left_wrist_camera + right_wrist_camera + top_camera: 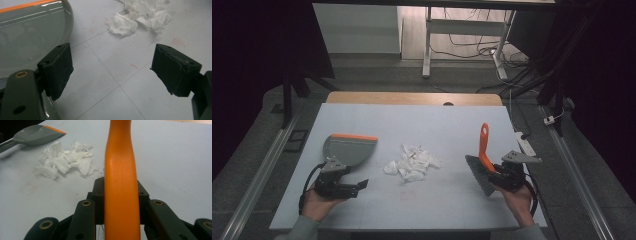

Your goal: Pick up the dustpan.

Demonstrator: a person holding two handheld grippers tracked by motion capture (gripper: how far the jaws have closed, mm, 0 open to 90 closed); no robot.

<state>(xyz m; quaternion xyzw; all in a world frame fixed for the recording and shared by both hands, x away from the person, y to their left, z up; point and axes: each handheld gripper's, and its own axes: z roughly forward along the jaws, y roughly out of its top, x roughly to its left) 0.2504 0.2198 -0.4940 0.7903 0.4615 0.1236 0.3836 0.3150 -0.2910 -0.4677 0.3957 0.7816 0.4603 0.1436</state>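
on the white table (pixel 377 120), torn tissue scraps (pixel 412 163) lie mid-surface; right gripper (pixel 499 176) clamps an orange-handled brush (pixel 482 150) (bristles down), left gripper (pixel 357 186) gapes empty beside the grey dustpan (pixel 349 148).

Overhead view; two close claw-mounted cameras

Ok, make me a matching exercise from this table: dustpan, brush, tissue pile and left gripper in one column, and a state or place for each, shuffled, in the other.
Things:
1. dustpan
2. brush
3. tissue pile
4. left gripper

States or places:
A. clamped by its orange handle in the right gripper
B. jaws apart, nothing between them
C. crumpled white, mid-table
D. grey with an orange edge, lying on the table's left side

Pairs: 1-D, 2-A, 3-C, 4-B
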